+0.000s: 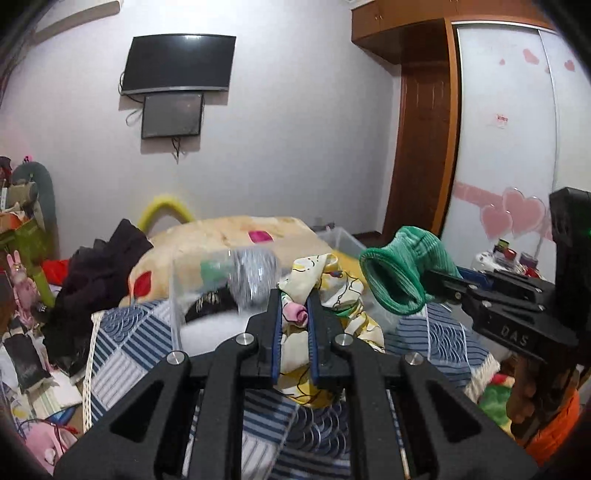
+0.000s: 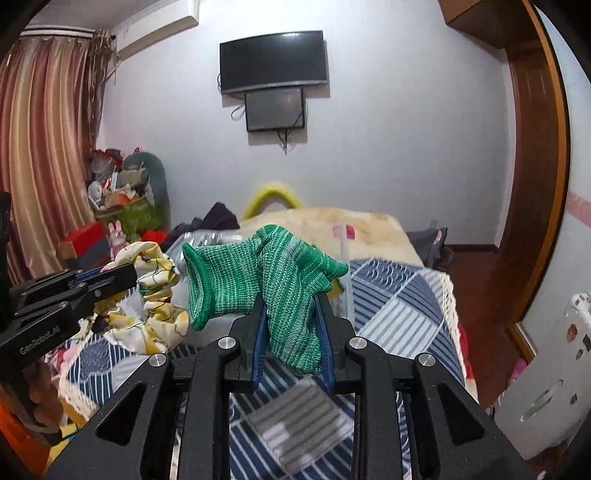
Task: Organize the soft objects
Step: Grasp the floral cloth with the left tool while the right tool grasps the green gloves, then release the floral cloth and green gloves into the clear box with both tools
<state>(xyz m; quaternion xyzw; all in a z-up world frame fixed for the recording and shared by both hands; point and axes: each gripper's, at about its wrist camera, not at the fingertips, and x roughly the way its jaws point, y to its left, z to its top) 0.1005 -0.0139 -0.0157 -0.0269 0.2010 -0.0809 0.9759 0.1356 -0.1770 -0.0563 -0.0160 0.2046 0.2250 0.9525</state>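
On the wall ahead of you hangs a dark television (image 2: 272, 61), and everything else sits around it. Just below it, touching its lower edge, is a smaller dark screen (image 2: 275, 109) with cables dangling. Up to its left you see an air conditioner (image 2: 155, 31) above striped curtains (image 2: 40, 140). To the television's right stands a wooden wardrobe (image 1: 424, 129) with heart-decorated sliding doors (image 1: 517, 155). Far below it lies a blue patchwork quilt (image 2: 399, 302).
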